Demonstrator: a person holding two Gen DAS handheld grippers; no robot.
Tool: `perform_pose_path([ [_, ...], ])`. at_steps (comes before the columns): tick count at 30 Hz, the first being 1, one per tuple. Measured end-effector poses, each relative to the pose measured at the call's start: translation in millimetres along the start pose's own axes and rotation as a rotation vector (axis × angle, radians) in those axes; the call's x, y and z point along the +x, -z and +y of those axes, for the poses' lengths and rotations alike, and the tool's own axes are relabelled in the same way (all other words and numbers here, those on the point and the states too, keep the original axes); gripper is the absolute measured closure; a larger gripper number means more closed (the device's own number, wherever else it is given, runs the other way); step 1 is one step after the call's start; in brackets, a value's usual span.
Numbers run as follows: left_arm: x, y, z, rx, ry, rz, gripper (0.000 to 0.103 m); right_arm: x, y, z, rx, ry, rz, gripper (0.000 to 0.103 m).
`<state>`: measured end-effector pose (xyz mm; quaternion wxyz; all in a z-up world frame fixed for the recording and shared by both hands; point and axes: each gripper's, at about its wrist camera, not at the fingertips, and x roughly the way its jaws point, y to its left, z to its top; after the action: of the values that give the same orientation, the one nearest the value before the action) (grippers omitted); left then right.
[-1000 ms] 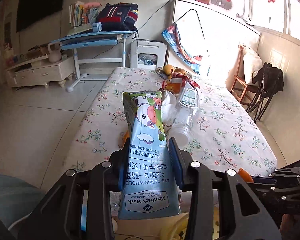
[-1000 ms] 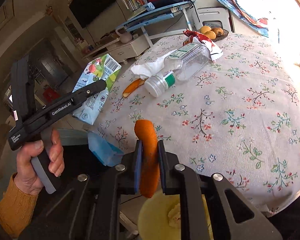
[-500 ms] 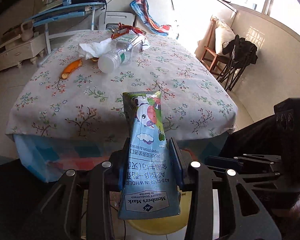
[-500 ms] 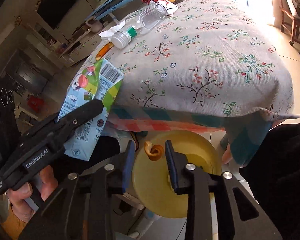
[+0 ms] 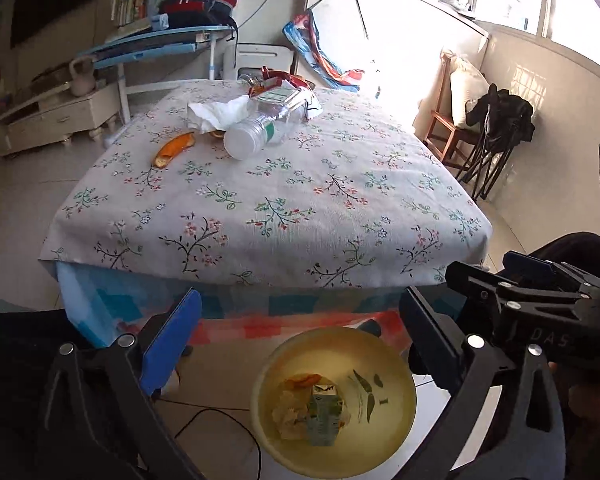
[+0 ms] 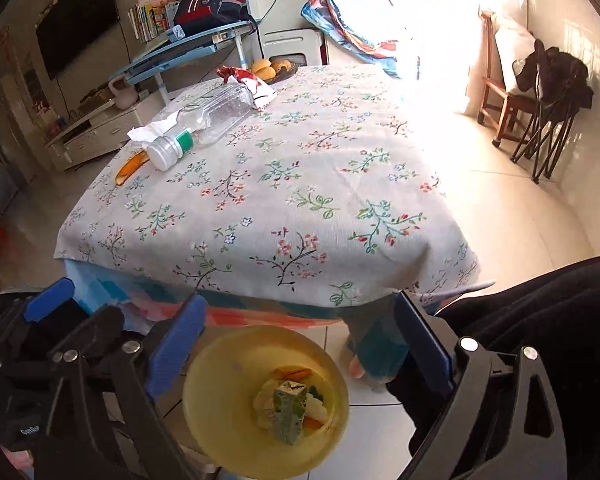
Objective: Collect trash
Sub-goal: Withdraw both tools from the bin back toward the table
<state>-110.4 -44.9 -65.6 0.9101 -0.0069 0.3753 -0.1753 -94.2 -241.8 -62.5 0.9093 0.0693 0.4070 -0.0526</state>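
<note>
Below, milk carton in yellow bin, both grippers opening, empty

Two wide fisheye views, each from a hand-held tool, both tilted steeply downward. The left view looks across the floral-clothed counter from its near edge, with a yellow bin close below. The right view shares that counter and bin, seen from slightly further right.
</note>
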Motion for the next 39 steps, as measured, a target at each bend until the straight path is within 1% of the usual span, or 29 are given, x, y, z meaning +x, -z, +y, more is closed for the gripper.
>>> perform_pose_path([
  [2,-3.7,-5.0,5.9,-0.034,-0.022,-0.035,0.007,-3.7,-1.7,7.5,-0.06,0.072,-0.039,0.009],
  [3,-5.8,-6.0,8.3,-0.044,-0.034,-0.054,0.007,-6.5,-1.6,10.6,-0.084,0.09,-0.055,0.008],
  [8,-13.2,-11.6,13.1,-0.064,-0.066,-0.104,0.007,-17.7,-2.0,18.3,-0.137,0.109,-0.113,0.008],
  [16,-15.7,-11.7,14.7,-0.071,-0.108,-0.121,0.007,-29.1,-5.9,24.8,-0.168,0.123,-0.179,0.008],
  [23,-13.8,-12.4,25.3,-0.117,-0.14,-0.118,0.007,-31.5,-5.8,27.9,-0.18,0.124,-0.192,0.008],
  [28,-13.0,-12.1,26.7,-0.119,-0.151,-0.118,0.007,-32.2,-5.5,31.1,-0.193,0.125,-0.198,0.008],
  [39,-14.4,-11.5,29.1,-0.135,-0.145,-0.124,0.007,-29.5,-4.3,35.6,-0.207,0.115,-0.187,0.008],
])
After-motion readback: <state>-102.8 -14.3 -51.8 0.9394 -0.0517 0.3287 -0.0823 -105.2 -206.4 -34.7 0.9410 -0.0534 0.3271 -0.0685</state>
